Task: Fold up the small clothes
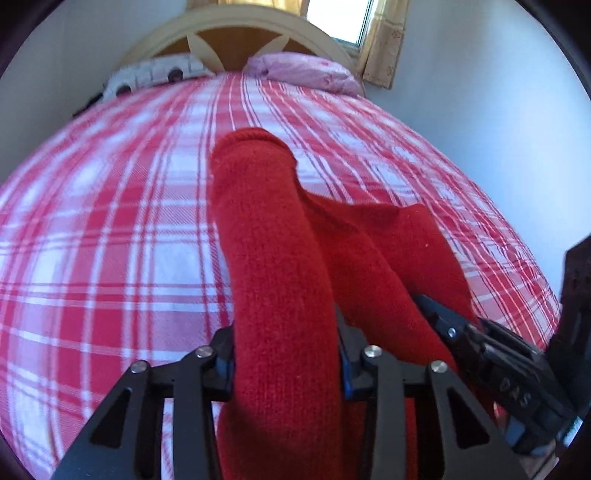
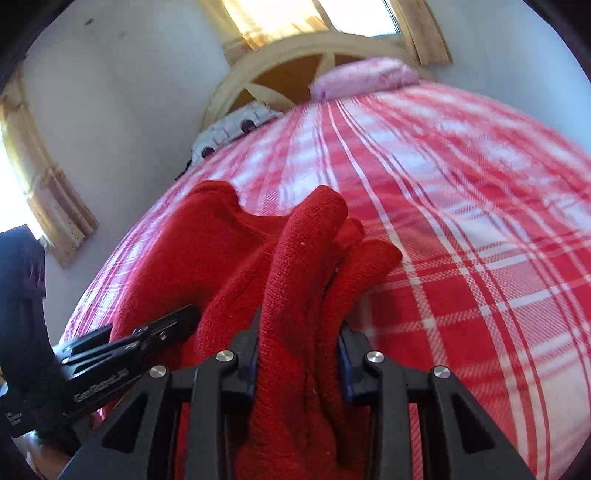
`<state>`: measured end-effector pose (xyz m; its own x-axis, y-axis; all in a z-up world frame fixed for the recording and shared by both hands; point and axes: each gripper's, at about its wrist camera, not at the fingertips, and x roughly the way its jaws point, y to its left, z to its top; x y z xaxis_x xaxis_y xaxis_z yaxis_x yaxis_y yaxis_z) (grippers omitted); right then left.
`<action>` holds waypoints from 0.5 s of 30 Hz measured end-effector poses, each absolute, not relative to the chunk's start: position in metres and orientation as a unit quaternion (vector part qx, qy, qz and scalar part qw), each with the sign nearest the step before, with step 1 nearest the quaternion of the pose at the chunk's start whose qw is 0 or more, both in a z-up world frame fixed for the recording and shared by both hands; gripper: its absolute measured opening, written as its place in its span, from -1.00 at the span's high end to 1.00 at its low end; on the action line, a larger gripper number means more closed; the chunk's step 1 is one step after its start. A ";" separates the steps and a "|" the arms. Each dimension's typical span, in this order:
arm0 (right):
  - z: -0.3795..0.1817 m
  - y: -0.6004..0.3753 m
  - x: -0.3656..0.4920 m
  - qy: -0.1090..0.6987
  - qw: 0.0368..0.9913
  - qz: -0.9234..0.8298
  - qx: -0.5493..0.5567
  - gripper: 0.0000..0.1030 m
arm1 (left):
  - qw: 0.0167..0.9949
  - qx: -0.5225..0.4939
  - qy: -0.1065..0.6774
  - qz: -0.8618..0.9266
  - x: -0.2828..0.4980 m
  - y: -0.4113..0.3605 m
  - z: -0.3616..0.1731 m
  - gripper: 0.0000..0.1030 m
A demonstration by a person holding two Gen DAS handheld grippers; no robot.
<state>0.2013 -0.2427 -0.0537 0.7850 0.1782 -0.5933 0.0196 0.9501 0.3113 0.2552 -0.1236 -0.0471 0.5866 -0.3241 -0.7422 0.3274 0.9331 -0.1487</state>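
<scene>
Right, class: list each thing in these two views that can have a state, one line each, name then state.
Left gripper: shut on the red knit garment.
Right gripper: shut on the same garment.
Red knit garment: bunched, lifted at the near end, far end resting on the bed.
Plaid bedcover: spread flat.
Pink pillow: lying at the headboard.

red knit garment (image 1: 280, 266), red-white plaid bedspread (image 1: 110, 221)

A fuzzy, matt red knit garment (image 1: 280, 266) lies on a woven red-and-white plaid bedsheet (image 1: 110, 229). Matt black plastic forms the left gripper (image 1: 286, 354) and right gripper (image 2: 297, 354), studded with shiny metal pins. At twelve o'clock, a smooth painted wooden headboard (image 1: 236, 22).
</scene>
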 end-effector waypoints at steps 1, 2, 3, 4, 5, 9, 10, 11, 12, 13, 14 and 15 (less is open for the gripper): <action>-0.050 -0.235 0.194 0.319 0.935 0.044 0.147 0.35 | 0.896 0.008 0.407 -0.179 0.248 -0.117 -0.044 0.22; -0.047 -0.229 0.188 0.313 0.937 0.046 0.146 0.35 | 0.902 0.017 0.395 -0.173 0.242 -0.114 -0.038 0.22; -0.044 -0.222 0.182 0.308 0.938 0.051 0.150 0.35 | 0.908 0.024 0.383 -0.167 0.236 -0.109 -0.033 0.23; -0.042 -0.216 0.176 0.303 0.938 0.056 0.157 0.35 | 0.912 0.027 0.376 -0.163 0.232 -0.101 -0.031 0.23; -0.041 -0.209 0.172 0.301 0.938 0.062 0.163 0.35 | 0.914 0.026 0.371 -0.159 0.227 -0.094 -0.029 0.23; -0.042 -0.173 0.165 0.305 0.934 0.090 0.161 0.35 | 0.914 0.008 0.383 -0.132 0.216 -0.054 -0.033 0.24; -0.043 -0.160 0.164 0.307 0.935 0.097 0.151 0.35 | 0.913 0.004 0.388 -0.125 0.215 -0.046 -0.035 0.24; -0.043 -0.147 0.163 0.308 0.935 0.105 0.140 0.35 | 0.913 0.000 0.391 -0.118 0.214 -0.037 -0.037 0.24; -0.043 -0.137 0.162 0.310 0.934 0.112 0.135 0.35 | 0.913 -0.006 0.394 -0.109 0.212 -0.023 -0.039 0.24; -0.043 -0.129 0.161 0.312 0.933 0.120 0.134 0.35 | 0.913 -0.007 0.395 -0.104 0.212 -0.019 -0.040 0.24; -0.043 -0.120 0.161 0.315 0.931 0.128 0.134 0.35 | 0.913 -0.008 0.395 -0.097 0.210 -0.011 -0.041 0.24; -0.043 -0.111 0.160 0.318 0.928 0.138 0.134 0.35 | 0.915 -0.007 0.394 -0.088 0.208 0.000 -0.040 0.24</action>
